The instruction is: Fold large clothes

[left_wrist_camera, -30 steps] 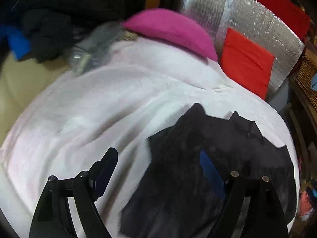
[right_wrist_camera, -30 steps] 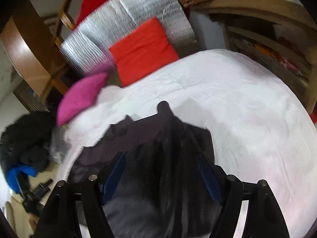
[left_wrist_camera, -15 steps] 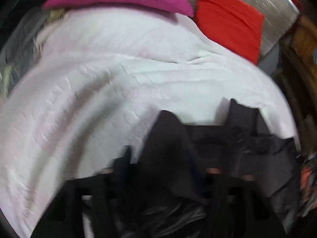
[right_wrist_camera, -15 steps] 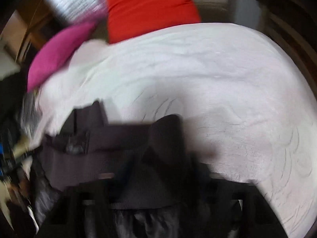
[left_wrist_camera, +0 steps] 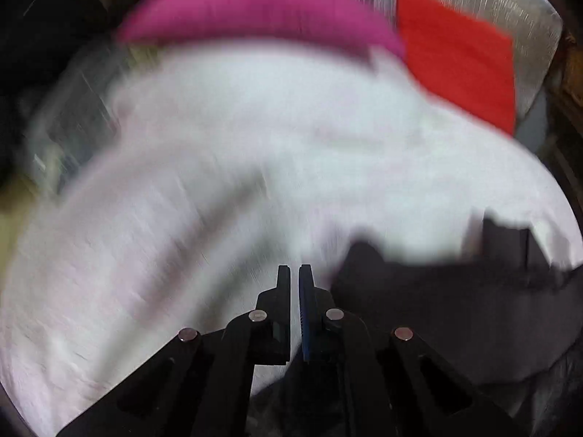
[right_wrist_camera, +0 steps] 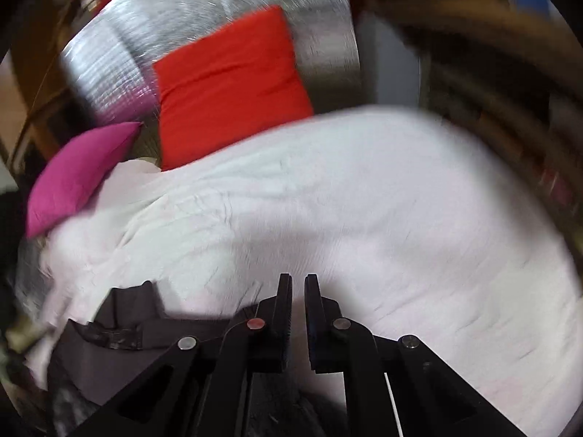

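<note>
A dark grey-black garment (left_wrist_camera: pixel 455 306) lies on the white bed cover (left_wrist_camera: pixel 255 167), to the right of my left gripper (left_wrist_camera: pixel 294 273) and running under it. In the right wrist view the same garment (right_wrist_camera: pixel 120 346) lies to the left of my right gripper (right_wrist_camera: pixel 298 280) and passes below it. Both grippers have their jaws nearly together. Dark cloth sits under each gripper's base, but the grip point is hidden, so I cannot tell whether either one holds the garment. Both views are blurred by motion.
A magenta pillow (left_wrist_camera: pixel 255 11) and a red pillow (left_wrist_camera: pixel 462 69) lie at the head of the bed against a silver quilted panel (right_wrist_camera: pixel 182 25). Wooden furniture (right_wrist_camera: pixel 492 54) stands to the right of the bed. Dark clutter (left_wrist_camera: pixel 54 54) lies at the left.
Both grippers went from wide open over the garment to nearly closed. Both cameras swung, and the garment now lies low and to the side in each view.
</note>
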Demonstrator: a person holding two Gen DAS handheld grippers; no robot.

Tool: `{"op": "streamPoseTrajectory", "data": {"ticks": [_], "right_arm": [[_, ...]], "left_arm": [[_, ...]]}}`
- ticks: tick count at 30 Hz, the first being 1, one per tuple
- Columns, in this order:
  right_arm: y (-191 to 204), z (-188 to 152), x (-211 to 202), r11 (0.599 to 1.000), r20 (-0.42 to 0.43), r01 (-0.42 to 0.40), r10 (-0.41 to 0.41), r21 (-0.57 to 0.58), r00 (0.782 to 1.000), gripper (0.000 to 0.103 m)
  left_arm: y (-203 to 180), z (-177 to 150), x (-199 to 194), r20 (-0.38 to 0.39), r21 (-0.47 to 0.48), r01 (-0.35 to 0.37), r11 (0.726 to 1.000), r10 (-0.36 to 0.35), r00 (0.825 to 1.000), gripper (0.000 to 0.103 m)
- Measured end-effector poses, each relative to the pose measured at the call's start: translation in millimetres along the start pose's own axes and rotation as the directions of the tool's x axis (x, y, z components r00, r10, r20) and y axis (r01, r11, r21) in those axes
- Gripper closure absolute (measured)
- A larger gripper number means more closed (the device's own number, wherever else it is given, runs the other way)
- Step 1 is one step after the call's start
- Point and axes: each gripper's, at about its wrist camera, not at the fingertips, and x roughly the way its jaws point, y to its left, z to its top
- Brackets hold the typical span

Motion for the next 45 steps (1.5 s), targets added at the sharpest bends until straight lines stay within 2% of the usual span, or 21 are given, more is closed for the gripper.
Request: {"op": "streamPoseTrajectory", "data": {"ticks": [1,3,5,6,7,8,9,11,12,14,17,20,22,25,30,35,39,41,43,44,45], "right_arm": [[-8,-6,1,0.997,-0.026,-0.056,0.057,0.055,0.998,0.094],[-17,-12,-10,0.979,-0.026,-0.157,0.161,0.127,0.987,0.094],[-21,-20,-37,0.961,0.021,-0.232,0.232,0.150,0.973,0.092],[-25,-24,-55,0.956,0.048,-0.250,0.246,0.151,0.968,0.082],[-28,-29,-73,0.953,0.063,-0.266,0.259,0.149,0.964,0.058],[-29,-33,-83,0.949,0.069,-0.279,0.271,0.150,0.960,0.036],[-34,-40,-100,0.940,0.083,-0.299,0.289,0.163,0.954,0.006],[-45,-58,-134,0.926,0.187,-0.329,0.296,0.186,0.937,0.004],[-48,-63,-142,0.926,0.196,-0.328,0.292,0.185,0.936,0.004],[-53,-73,-151,0.934,0.137,-0.303,0.280,0.187,0.950,0.004],[-67,-92,-146,0.940,0.038,-0.285,0.283,0.190,0.958,0.004],[-85,-108,-123,0.933,-0.061,-0.277,0.298,0.229,0.953,0.004],[-96,-116,-108,0.916,-0.128,-0.305,0.346,0.259,0.930,0.004],[-103,-122,-102,0.902,-0.149,-0.346,0.391,0.258,0.908,0.004],[-112,-123,-85,0.846,-0.151,-0.426,0.490,0.321,0.858,0.004],[-130,-125,-61,0.790,-0.154,-0.443,0.545,0.423,0.824,0.004],[-144,-128,-50,0.766,-0.164,-0.454,0.573,0.455,0.803,0.004],[-146,-130,-44,0.767,-0.175,-0.446,0.571,0.462,0.802,0.004],[-145,-131,-39,0.750,-0.160,-0.470,0.594,0.465,0.789,0.004],[-144,-130,-37,0.746,-0.158,-0.482,0.603,0.460,0.782,0.004],[-139,-129,-34,0.745,-0.160,-0.494,0.610,0.448,0.776,0.004]], "left_arm": [[4,-4,-1,-0.015,-0.015,0.001,1.000,-0.001,1.000,0.099],[12,-8,-23,0.023,-0.032,0.013,0.999,-0.012,1.000,0.094],[20,-15,-52,0.075,-0.048,0.031,0.998,-0.027,0.997,0.067],[26,-23,-75,0.119,-0.061,0.037,0.997,-0.030,0.992,0.036],[30,-29,-88,0.151,-0.067,0.044,0.997,-0.034,0.988,0.020],[33,-40,-107,0.197,-0.072,0.054,0.996,-0.039,0.980,0.018],[36,-49,-122,0.223,-0.067,0.061,0.996,-0.044,0.974,0.018],[39,-68,-142,0.217,-0.039,0.072,0.997,-0.062,0.974,0.017],[42,-73,-143,0.195,-0.031,0.070,0.997,-0.063,0.979,0.017],[52,-89,-147,0.154,-0.050,0.086,0.995,-0.077,0.985,0.017],[80,-105,-138,0.106,-0.138,0.179,0.974,-0.166,0.980,0.017],[99,-108,-120,0.027,-0.205,0.218,0.954,-0.217,0.976,0.017],[105,-109,-110,0.017,-0.216,0.276,0.937,-0.279,0.960,0.017],[96,-109,-92,-0.054,-0.210,0.351,0.912,-0.369,0.928,0.017],[70,-106,-70,-0.137,-0.161,0.407,0.899,-0.429,0.893,0.017],[49,-111,-50,-0.240,-0.137,0.490,0.861,-0.509,0.827,0.017],[34,-115,-48,-0.250,-0.076,0.501,0.862,-0.503,0.827,0.007],[26,-115,-49,-0.247,-0.064,0.507,0.860,-0.506,0.827,0.006],[18,-116,-48,-0.250,-0.080,0.553,0.829,-0.554,0.794,0.006],[14,-117,-49,-0.253,-0.081,0.567,0.820,-0.567,0.784,0.006],[9,-117,-50,-0.253,-0.073,0.571,0.818,-0.569,0.783,0.006]]}}
